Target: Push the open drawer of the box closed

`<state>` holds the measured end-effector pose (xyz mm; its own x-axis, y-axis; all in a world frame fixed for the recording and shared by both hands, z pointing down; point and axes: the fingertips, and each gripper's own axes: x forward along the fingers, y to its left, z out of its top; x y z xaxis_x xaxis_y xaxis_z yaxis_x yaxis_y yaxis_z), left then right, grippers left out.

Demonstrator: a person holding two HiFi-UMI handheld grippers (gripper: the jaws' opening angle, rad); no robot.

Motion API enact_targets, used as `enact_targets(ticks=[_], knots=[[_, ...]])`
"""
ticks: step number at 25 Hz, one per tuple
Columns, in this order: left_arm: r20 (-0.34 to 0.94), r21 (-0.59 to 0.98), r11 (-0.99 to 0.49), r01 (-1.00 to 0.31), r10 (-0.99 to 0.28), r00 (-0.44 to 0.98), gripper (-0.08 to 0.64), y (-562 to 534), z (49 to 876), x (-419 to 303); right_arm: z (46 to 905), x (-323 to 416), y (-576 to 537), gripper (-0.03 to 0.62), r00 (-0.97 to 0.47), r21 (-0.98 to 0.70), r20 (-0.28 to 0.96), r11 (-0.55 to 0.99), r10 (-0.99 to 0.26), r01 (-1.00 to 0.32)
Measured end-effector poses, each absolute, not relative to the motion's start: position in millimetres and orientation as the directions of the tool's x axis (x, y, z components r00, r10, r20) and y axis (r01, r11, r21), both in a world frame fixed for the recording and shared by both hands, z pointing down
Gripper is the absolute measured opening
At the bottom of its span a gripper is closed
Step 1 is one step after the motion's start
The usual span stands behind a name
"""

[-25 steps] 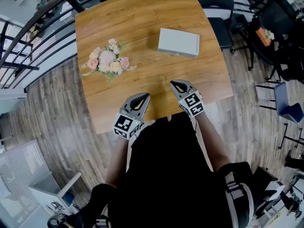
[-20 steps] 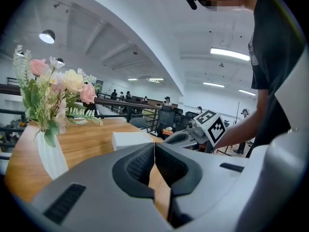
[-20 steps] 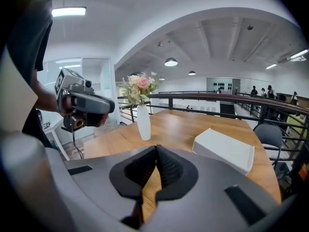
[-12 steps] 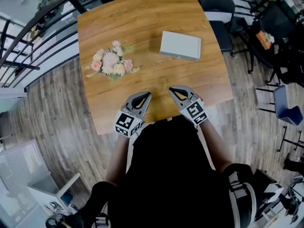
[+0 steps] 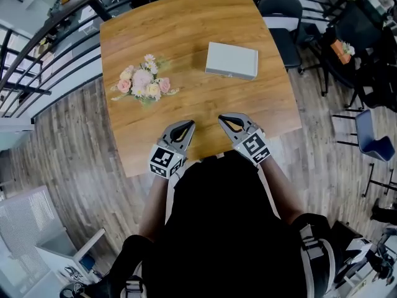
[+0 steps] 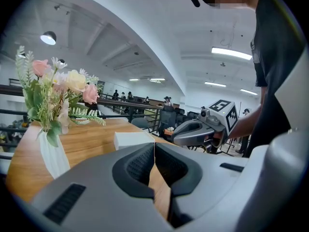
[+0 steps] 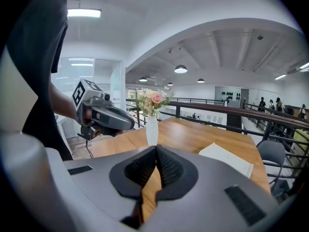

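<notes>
Your right gripper (image 5: 222,117), jaws pressed together on nothing like your left gripper (image 5: 190,125), is nearer the flat white rectangular box (image 5: 231,59), well apart at upper centre of the head view, long axis left-right.

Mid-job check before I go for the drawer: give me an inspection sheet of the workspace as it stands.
Surface: wooden table, holding the box and the flowers.
Job's things: white box right of centre, lying flat, apart from both claws; whether its drawer is open cannot be told.
Clutter: vase of flowers left of the box, apart from it.
Grippers: left claw and right claw at the near edge, both shut, nothing between the jaws.
Cables: thin dark cord hanging under the left claw.
Surroundings: railing on the left, office chair by the far right corner, wood floor.
</notes>
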<state>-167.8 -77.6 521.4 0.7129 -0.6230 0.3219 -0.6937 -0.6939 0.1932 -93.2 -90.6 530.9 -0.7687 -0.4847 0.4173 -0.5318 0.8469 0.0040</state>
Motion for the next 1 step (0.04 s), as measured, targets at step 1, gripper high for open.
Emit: enact_targets(ticks=[1], knots=[[0.322, 0.192, -0.692, -0.696, -0.625, 0.711, 0.023, -77.2, 520.4, -166.9, 528.7, -93.0, -89.4, 0.015, -0.771, 0.003, 0.416, 0.848, -0.483, -0.53]])
